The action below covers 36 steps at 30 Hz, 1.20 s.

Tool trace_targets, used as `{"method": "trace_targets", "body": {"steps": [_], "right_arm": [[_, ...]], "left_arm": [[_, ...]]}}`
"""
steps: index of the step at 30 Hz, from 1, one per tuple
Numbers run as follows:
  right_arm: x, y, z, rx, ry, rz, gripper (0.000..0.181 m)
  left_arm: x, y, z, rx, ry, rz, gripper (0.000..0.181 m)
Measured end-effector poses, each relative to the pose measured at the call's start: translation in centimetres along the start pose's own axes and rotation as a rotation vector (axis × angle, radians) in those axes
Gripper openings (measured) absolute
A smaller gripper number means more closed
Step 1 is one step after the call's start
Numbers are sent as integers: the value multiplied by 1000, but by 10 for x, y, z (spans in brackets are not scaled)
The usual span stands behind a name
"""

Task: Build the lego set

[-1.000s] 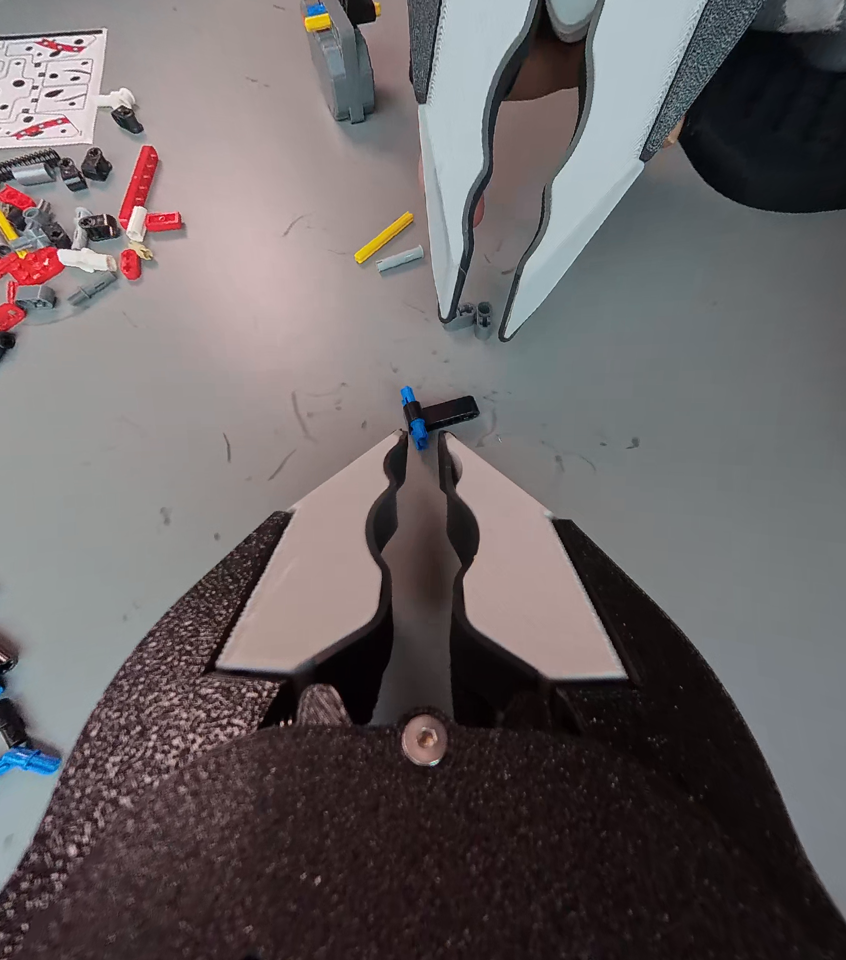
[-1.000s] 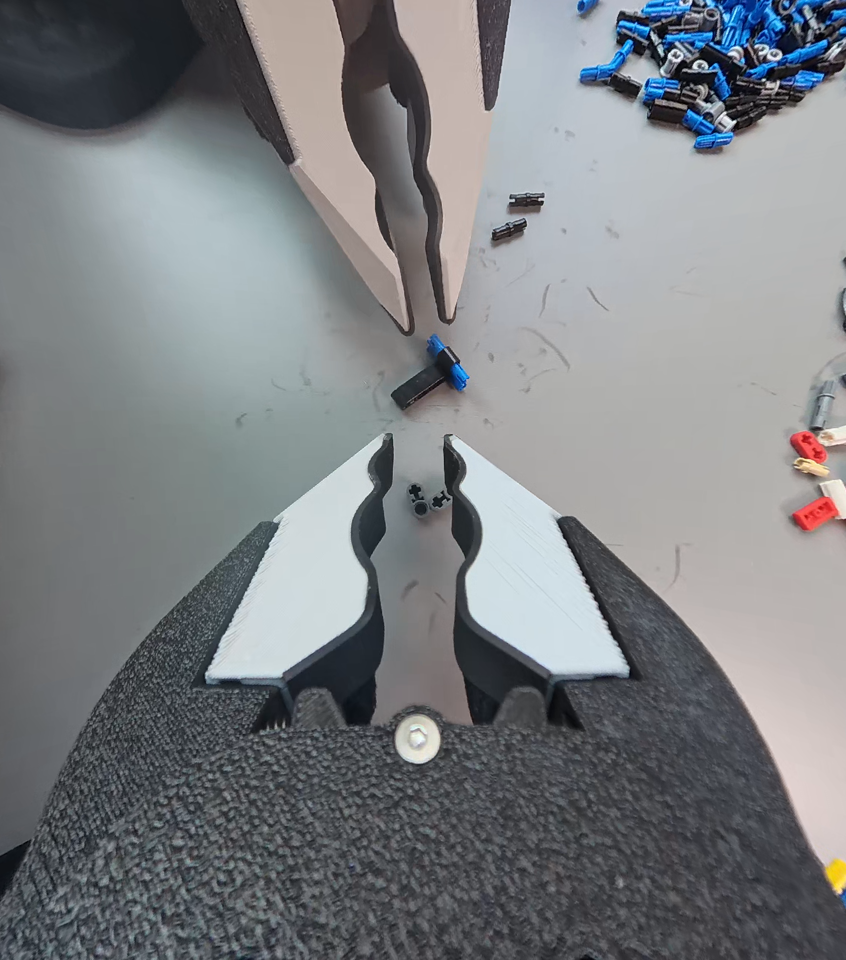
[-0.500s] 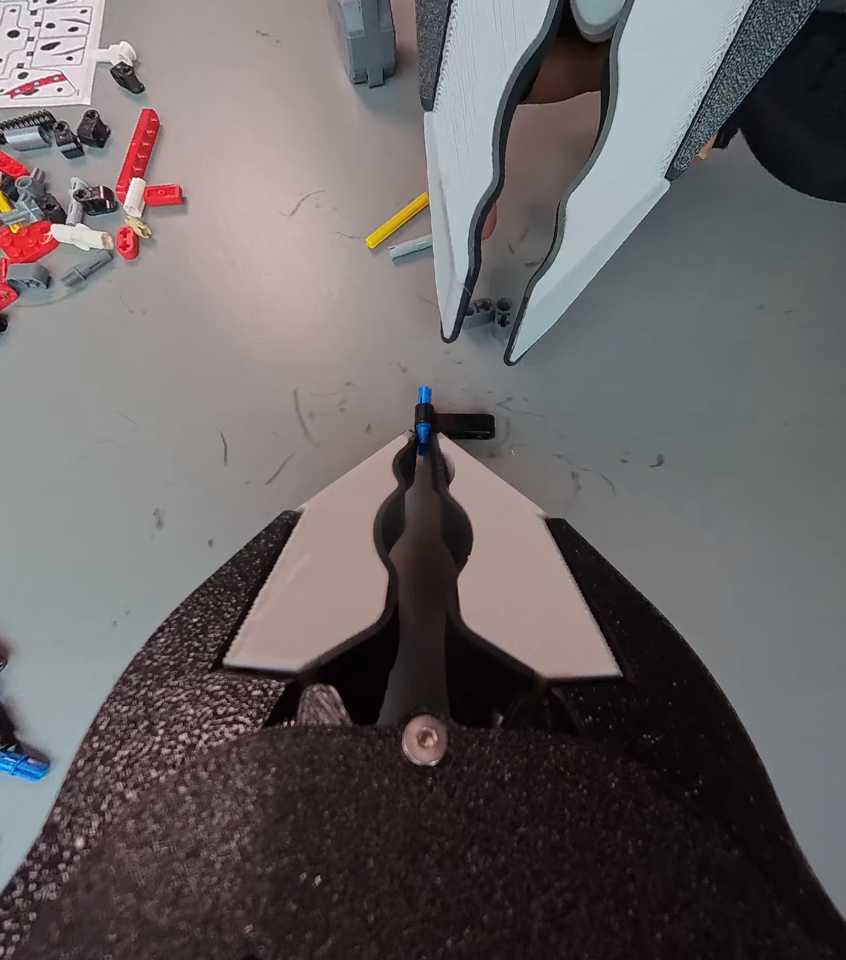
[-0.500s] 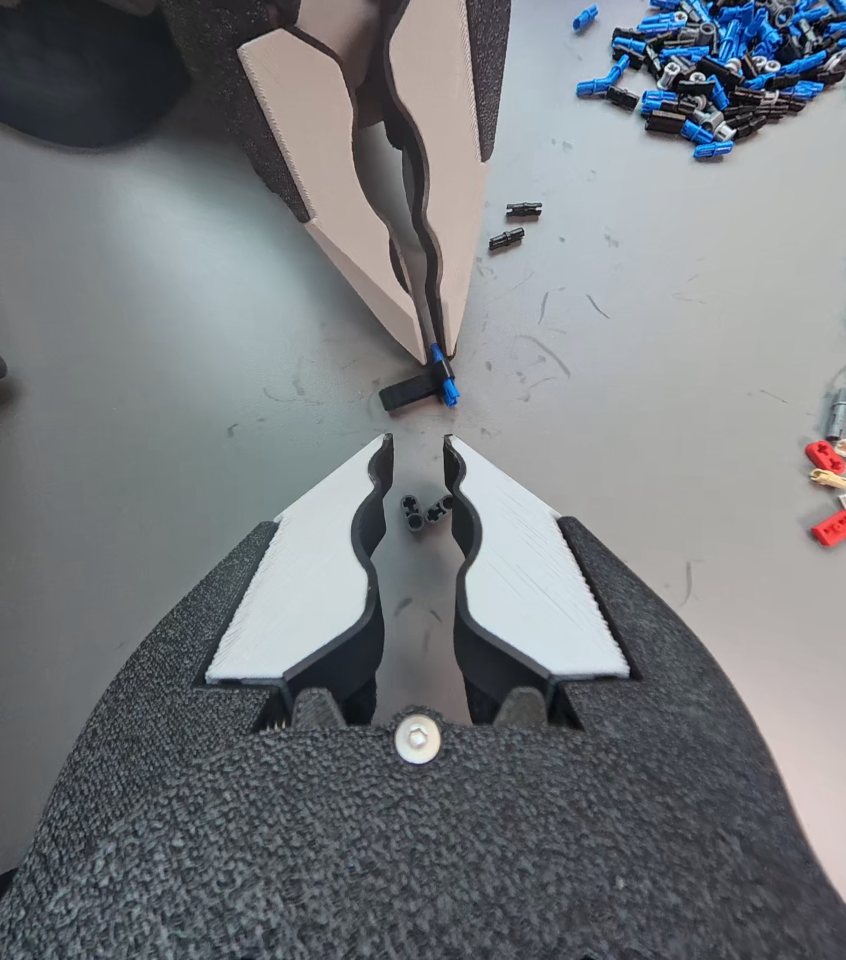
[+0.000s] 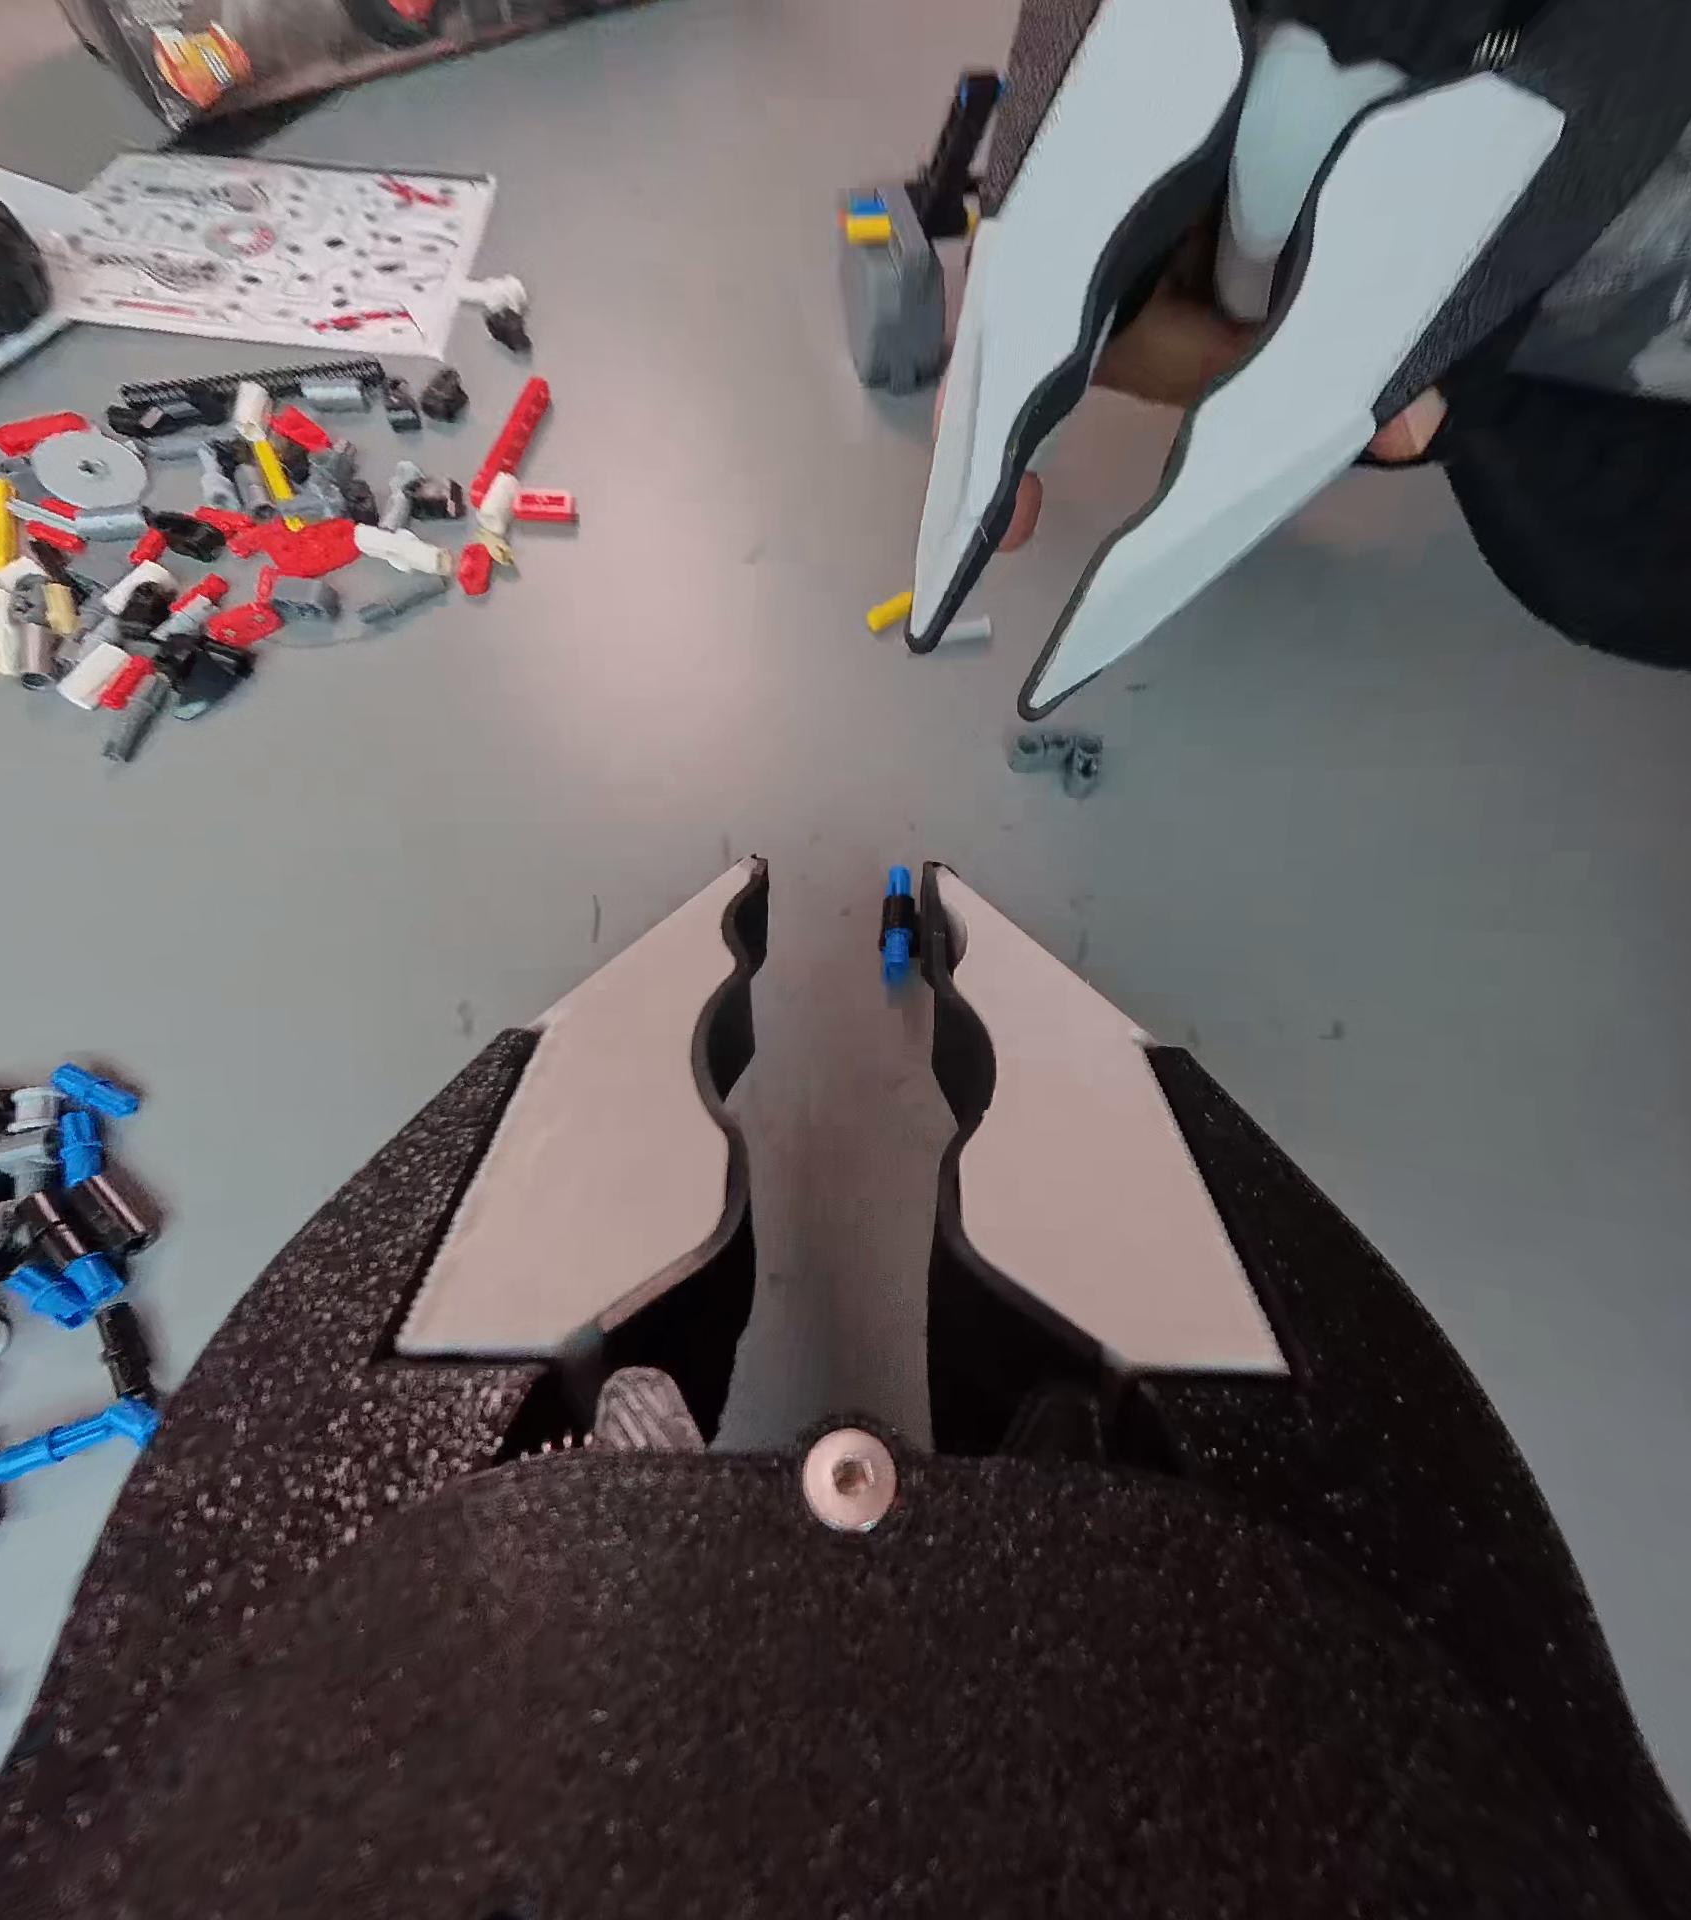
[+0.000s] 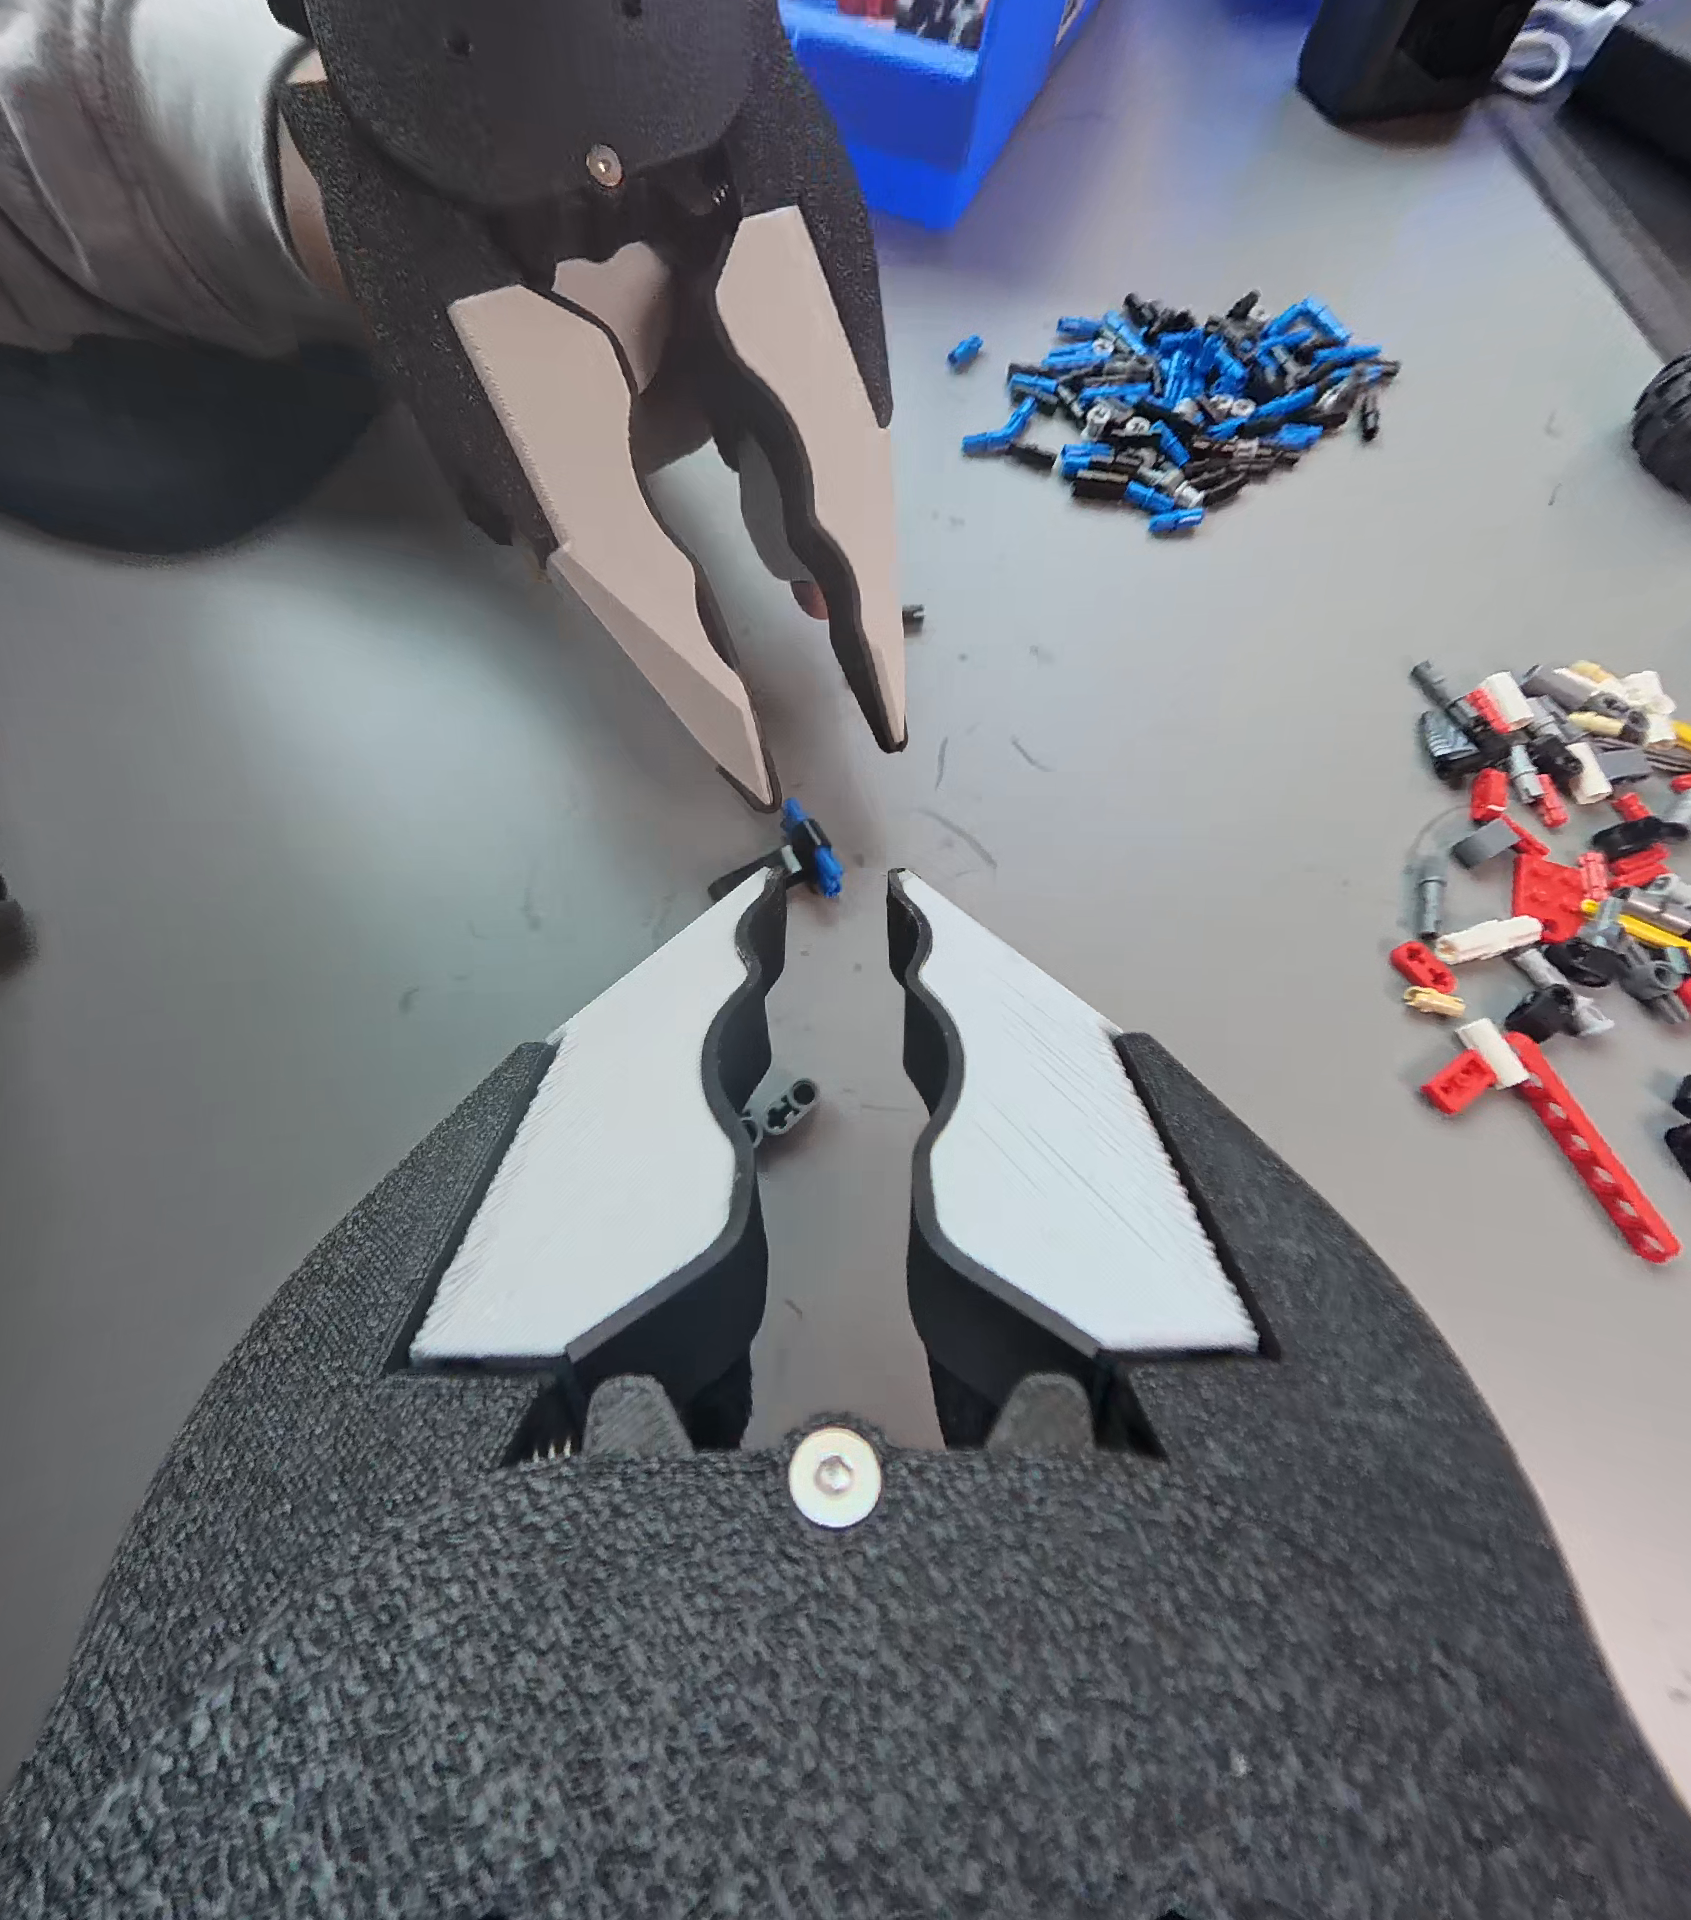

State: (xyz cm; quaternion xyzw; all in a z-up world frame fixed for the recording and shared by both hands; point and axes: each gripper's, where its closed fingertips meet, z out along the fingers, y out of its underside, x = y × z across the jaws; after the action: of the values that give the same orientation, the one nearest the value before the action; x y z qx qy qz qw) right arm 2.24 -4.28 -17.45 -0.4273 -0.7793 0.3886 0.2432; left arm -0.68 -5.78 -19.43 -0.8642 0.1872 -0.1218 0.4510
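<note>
Two handheld grippers face each other over a grey table (image 5: 1443, 935). The left gripper (image 5: 841, 883) is spread apart, a blue-and-black peg piece (image 5: 896, 923) just beside its right fingertip. The right gripper (image 6: 836, 883) is also spread, holding nothing; a small grey connector (image 6: 787, 1093) lies beneath it. Piles of loose parts (image 5: 228, 540) sit nearby.

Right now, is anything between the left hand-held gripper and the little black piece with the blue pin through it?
Nothing visible is. The small black plastic piece with a blue pin sits inside the open left hand-held gripper, right beside its right-hand finger. The grey table around it is bare; the right hand-held gripper hovers nearby.
</note>
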Motion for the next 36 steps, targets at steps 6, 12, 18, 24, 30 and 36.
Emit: {"method": "trace_targets", "body": {"steps": [6,12,18,24,30,36], "right_arm": [[43,-47,-39,275,214,35,20],[112,-57,-118,530,553,175,27],[142,-13,-160,528,792,245,28],[149,14,-170,526,880,271,26],[156,25,-166,504,897,266,24],[159,32,-163,491,898,275,21]], "left_arm": [[-84,-68,-65,410,-255,-174,28],[-180,-123,-127,656,-573,-209,24],[-257,-165,-133,695,-754,-164,18],[-319,-181,-127,703,-882,-167,10],[-352,-185,-121,731,-906,-200,6],[-357,-184,-115,738,-902,-198,4]]}}
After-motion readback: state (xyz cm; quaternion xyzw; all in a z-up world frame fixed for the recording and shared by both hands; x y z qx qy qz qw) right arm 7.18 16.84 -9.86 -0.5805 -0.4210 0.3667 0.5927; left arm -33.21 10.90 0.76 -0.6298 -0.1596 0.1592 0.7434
